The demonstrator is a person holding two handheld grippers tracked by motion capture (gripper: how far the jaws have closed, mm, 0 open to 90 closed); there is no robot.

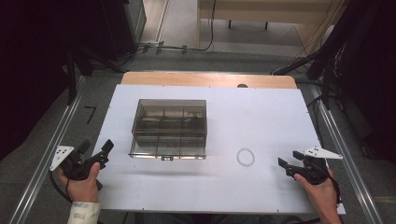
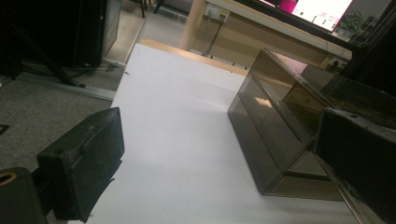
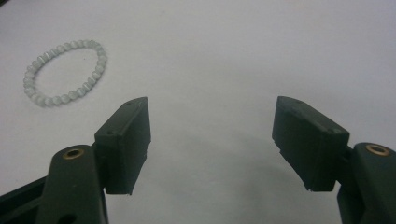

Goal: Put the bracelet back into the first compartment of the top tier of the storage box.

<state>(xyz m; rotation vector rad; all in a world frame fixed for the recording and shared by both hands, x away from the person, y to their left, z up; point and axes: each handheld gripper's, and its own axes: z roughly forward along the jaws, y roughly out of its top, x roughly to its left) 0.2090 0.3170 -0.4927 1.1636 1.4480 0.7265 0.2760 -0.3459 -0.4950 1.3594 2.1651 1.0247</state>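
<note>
A smoky, see-through plastic box (image 1: pixel 169 128) with inner compartments stands on the white table top (image 1: pixel 261 116), left of the middle; its lid looks shut. A pale bead bracelet (image 1: pixel 245 157) lies flat to the box's right. My left gripper (image 1: pixel 106 152) rests at the table's left front, open, empty, pointing toward the box (image 2: pixel 280 126). My right gripper (image 1: pixel 288 164) is at the right front, open and empty, a little right of the bracelet (image 3: pixel 65 72), which lies beyond its left jaw. In the left gripper view my left gripper (image 2: pixel 219 144) frames bare table with the box beside its right jaw.
The white top lies on a wooden table whose far edge (image 1: pixel 208 79) shows behind it. Metal rails (image 1: pixel 51 154) run along both sides over grey carpet. Dark stands and cables (image 1: pixel 322 60) crowd the far corners.
</note>
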